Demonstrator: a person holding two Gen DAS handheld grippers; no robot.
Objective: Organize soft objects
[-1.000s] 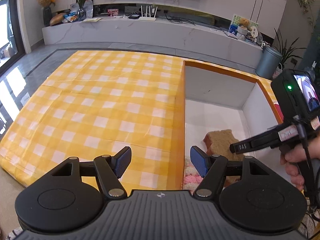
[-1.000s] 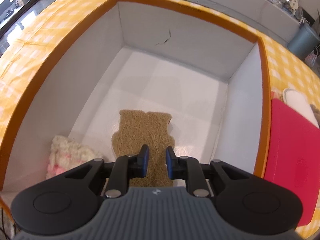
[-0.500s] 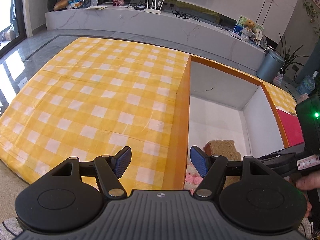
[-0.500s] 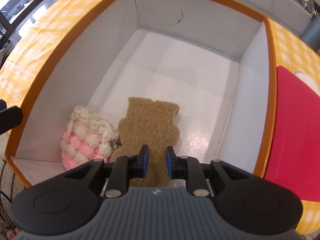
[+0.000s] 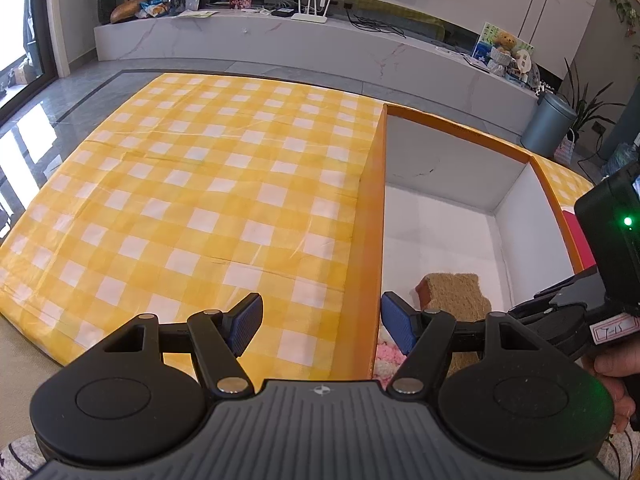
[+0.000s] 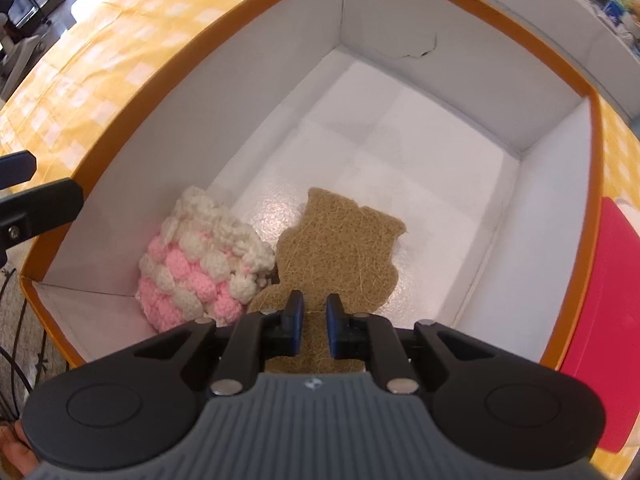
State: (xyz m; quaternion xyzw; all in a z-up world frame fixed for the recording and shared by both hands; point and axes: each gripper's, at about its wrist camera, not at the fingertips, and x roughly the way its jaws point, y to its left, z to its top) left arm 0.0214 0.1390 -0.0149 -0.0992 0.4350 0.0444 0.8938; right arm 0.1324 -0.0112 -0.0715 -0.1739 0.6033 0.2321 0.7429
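i judged the brown fibre pad [image 6: 340, 248] to be light, thin and floppy, a flat mat of coarse strands that would bend under its own weight if lifted by one end; it would not slip, since the rough fibres catch on rubber. the best hold looked like a pinch across a lobe at its near edge, where the outline narrows. the pink and white crochet piece [image 6: 204, 264] seemed soft, squashy and springy, safe to squeeze anywhere, best taken across its bumpy middle.

both lay inside the orange-rimmed box [image 6: 168, 68], on its white floor near the near-left corner. the crochet piece sat against the left wall, and the pad lay flat just beside it, touching or nearly so. the pad was cut in a bear-like shape with rounded lobes; the crochet piece was a puffy bundle of pink and cream bobbles.

the right gripper [image 6: 314, 320] hung over the pad's near end, its fingers just closing to a narrow gap with nothing pressed between them. the left gripper [image 5: 320, 322] stood over the box's left rim, by the yellow checked cloth [image 5: 200, 200], fingers wide and empty.
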